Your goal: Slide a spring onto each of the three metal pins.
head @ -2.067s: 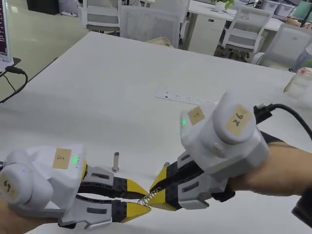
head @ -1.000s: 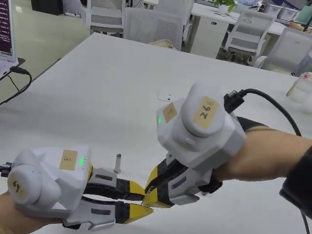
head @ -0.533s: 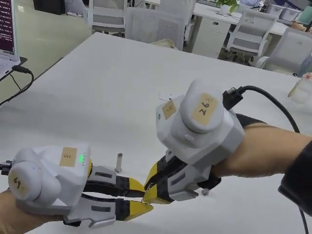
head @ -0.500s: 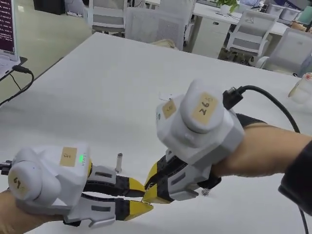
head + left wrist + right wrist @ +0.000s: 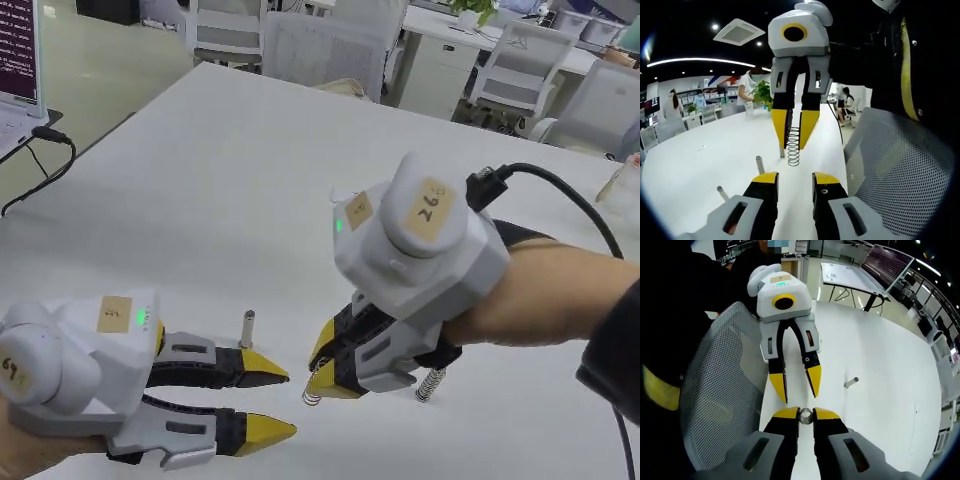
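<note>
- Pinched in the right claw (image 5: 316, 376), which is closed narrow: a spring (image 5: 311, 397), taken near its upper end, with the lower coils hanging free just above the table (image 5: 200, 180).
- Seen end-on in the right gripper view, squeezed between the two yellow tips.
- Left claw (image 5: 288, 403) spread wide and holding nothing — pointed toward the right claw, near the spring but apart from it.
- Judged light and bendy: thin wire, likely to buckle sideways or to jump out from smooth tips if pressed hard. Better gripped gently across the coils near one end, so as to leave the open lower end free for a pin.
- Metal pin (image 5: 247, 327) upright on the table, bare, just beyond the left claw. Probably stiff but easy to tip over, so to be approached straight from above.
- Second pin (image 5: 760, 164) upright near the held spring in the left gripper view; bare or already sleeved, cannot tell.
- Second spring (image 5: 430, 383) leaning on the table beside the right gripper, on no pin.
- Clear jar (image 5: 622, 190) at the far right of the table — contents too blurred to tell.
</note>
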Demonstrator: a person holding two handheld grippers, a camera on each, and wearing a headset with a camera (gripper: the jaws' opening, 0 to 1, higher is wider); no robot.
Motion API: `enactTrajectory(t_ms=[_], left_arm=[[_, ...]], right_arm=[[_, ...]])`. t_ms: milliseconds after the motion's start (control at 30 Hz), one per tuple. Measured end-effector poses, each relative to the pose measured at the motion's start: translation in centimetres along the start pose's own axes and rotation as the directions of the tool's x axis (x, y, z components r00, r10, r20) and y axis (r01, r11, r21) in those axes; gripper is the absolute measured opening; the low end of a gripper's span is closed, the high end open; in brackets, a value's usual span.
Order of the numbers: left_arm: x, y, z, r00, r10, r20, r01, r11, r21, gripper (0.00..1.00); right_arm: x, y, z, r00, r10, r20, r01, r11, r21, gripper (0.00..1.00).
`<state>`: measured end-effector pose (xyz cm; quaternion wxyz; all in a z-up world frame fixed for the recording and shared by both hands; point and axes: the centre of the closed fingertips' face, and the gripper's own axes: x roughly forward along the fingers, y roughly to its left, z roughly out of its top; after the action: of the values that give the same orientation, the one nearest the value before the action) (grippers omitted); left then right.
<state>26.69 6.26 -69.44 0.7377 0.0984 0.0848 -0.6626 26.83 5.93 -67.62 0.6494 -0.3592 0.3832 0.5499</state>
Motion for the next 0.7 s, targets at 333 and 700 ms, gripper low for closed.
enactTrajectory(t_ms=[333, 700], left_arm=[[-1.1, 0.6, -1.7, 0.9980, 0.063, -0.007, -0.063, 0.996, -0.058, 0.36], [-2.0, 1.5, -2.2, 0.9900, 0.141, 0.001, -0.140, 0.986, -0.087, 0.53]], right_arm=[[0.0, -0.6, 0.1, 0.9999, -0.010, 0.003, 0.010, 1.000, -0.002, 0.07], [-0.1, -1.5, 0.1, 0.9997, -0.024, 0.006, 0.024, 1.000, -0.005, 0.07]])
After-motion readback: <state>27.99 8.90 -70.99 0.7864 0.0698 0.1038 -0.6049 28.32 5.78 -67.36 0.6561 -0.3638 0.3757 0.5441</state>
